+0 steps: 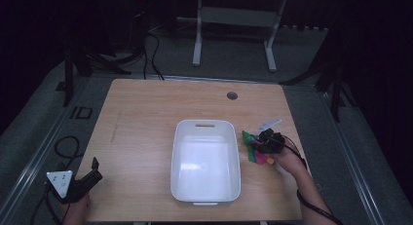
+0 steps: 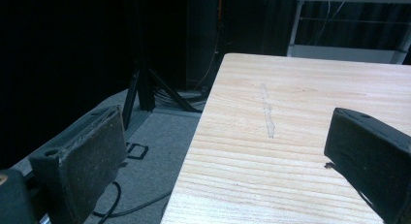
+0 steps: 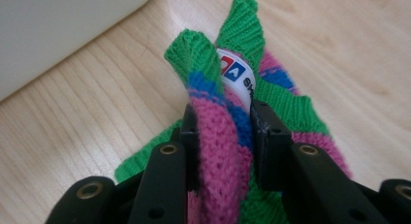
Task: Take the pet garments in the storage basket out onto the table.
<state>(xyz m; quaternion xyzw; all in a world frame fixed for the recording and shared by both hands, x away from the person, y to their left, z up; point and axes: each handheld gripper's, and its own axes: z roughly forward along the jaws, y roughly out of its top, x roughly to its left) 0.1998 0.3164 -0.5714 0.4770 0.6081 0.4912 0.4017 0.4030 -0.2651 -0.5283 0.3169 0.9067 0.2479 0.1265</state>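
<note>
- Right gripper view: the knitted sock (image 3: pixel 218 151), striped pink, green and blue with a white label, is bunched and pinched between the jaws of the right claw (image 3: pixel 220 120).
- High view: it lies on the bench (image 1: pixel 141 118), just right of the white bin (image 1: pixel 205 159), with the right claw (image 1: pixel 268 142) down on it.
- Judgement: the pinch holds a fold only, so lift slowly, clear the bin's rim, then let go over its middle.
- Left claw (image 1: pixel 92 169) rests at the bench's near-left corner, jaws wide apart, holding nothing.
</note>
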